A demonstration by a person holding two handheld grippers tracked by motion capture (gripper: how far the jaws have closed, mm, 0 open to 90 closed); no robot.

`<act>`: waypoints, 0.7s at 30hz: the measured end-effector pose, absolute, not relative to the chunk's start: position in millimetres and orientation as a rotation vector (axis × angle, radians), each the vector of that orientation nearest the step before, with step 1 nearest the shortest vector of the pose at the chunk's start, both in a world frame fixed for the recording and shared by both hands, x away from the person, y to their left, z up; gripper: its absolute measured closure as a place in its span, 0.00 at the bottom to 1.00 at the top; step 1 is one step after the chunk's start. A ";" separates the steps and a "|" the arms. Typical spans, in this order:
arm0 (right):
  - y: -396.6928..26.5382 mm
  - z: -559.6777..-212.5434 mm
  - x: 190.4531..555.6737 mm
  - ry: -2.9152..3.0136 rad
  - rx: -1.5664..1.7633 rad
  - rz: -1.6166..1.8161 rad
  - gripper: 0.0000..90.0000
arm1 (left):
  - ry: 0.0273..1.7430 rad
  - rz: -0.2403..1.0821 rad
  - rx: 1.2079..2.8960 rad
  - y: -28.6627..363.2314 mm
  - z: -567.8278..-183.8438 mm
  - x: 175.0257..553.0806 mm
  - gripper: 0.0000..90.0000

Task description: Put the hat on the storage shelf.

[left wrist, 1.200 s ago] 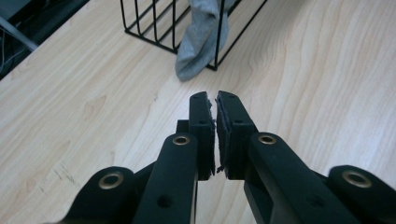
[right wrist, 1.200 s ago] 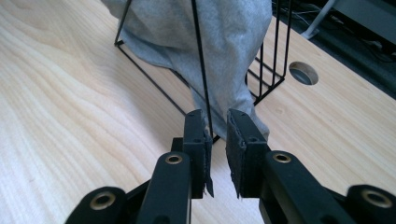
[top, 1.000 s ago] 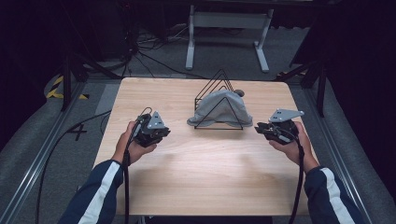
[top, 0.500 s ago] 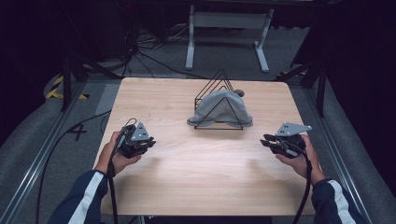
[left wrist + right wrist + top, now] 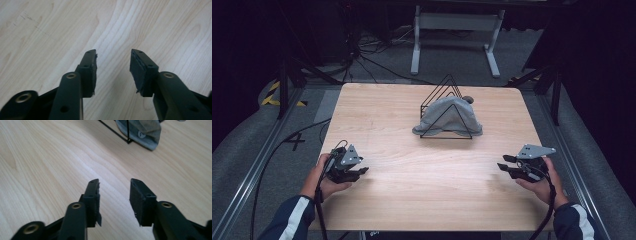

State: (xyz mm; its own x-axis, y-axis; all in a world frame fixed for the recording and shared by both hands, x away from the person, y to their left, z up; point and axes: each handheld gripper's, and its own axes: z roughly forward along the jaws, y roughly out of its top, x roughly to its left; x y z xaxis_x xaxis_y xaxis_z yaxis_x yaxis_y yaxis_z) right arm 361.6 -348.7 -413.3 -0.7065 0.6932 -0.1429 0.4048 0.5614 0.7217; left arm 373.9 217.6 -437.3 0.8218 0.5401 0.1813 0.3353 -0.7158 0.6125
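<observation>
A grey cloth [image 5: 448, 116] drapes over a black wire rack [image 5: 446, 107] at the far middle of the wooden bench [image 5: 422, 200]. Left claw [image 5: 357, 173] and right claw [image 5: 507, 167] (both parted, empty) hover near the bench's front corners.

Table [image 5: 412, 200]: light wood, rounded corners.
Wire rack [image 5: 447, 90]: black, triangular, near the far edge, just right of its middle.
Grey cloth [image 5: 447, 117]: draped over the rack, hem lying on the table.
Floor [image 5: 257, 145]: grey carpet, black cables trailing past the left edge.
White stand [image 5: 457, 22]: beyond the far edge.
</observation>
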 end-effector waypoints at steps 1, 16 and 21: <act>-350.7 -415.3 360.4 2.391 0.894 0.952 0.63 | 0.644 0.472 2.424 218.2 -439.0 372.3 0.58; -377.0 -448.8 340.3 2.364 1.061 0.954 0.39 | 0.718 0.378 2.368 231.6 -468.0 355.6 0.29; -379.7 -456.5 334.9 2.339 1.096 0.969 0.34 | 0.721 0.305 2.313 235.6 -474.2 352.1 0.26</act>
State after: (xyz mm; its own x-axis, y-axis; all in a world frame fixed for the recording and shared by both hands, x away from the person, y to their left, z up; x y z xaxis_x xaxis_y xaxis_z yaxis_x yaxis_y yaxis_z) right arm 334.9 -379.7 -456.5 -0.6236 0.7803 -0.0480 0.5180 0.4584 0.7222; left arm 352.1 235.6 -474.2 0.8184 0.5743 0.0189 0.4132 -0.6111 0.6752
